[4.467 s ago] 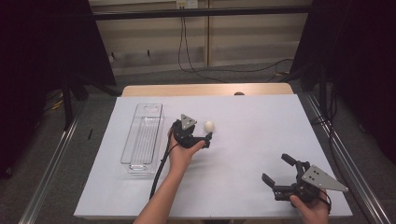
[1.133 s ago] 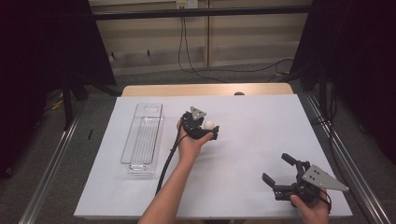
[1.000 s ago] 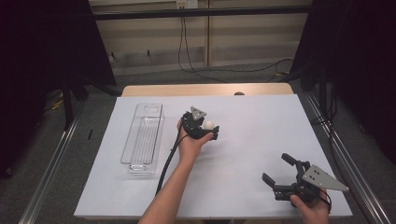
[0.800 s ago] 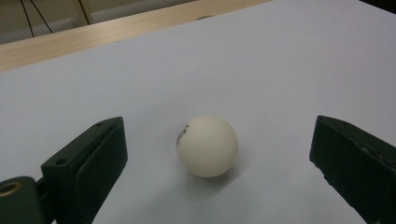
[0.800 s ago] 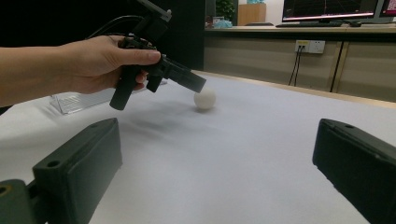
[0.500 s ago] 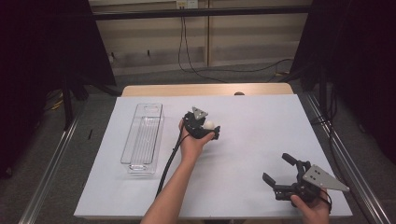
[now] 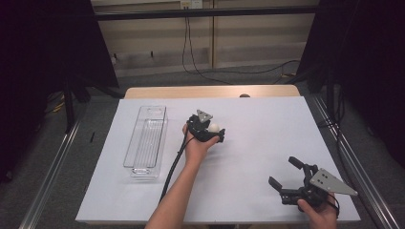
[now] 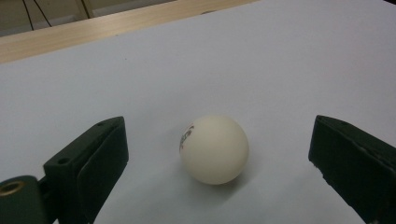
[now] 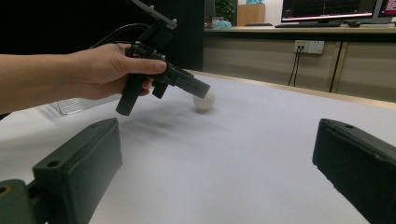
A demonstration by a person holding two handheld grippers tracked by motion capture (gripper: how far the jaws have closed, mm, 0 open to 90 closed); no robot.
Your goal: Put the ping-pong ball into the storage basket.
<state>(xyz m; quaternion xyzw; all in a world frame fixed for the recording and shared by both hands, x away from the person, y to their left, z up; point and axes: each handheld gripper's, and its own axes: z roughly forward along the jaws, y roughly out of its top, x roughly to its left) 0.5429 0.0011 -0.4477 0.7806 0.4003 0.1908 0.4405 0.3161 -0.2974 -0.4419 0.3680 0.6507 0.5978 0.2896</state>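
Note:
A white ping-pong ball with small print lies on the white table, between the two wide-apart jaws of my left gripper, which touch nothing. In the high view the ball sits at the table's middle with the left gripper over it. From the right gripper view the ball shows far off under the left gripper held by a hand. My right gripper stands open near the table's front right, with nothing between its fingers.
A clear, long plastic tray lies left of the ball on the white table. A black cable trails from the left gripper along the forearm. Beyond the far edge a wooden strip runs across.
Over 4.5 seconds the left gripper moved forward and right until its jaws straddle the ball. Within the last second it hardly moved. The right gripper stayed put.

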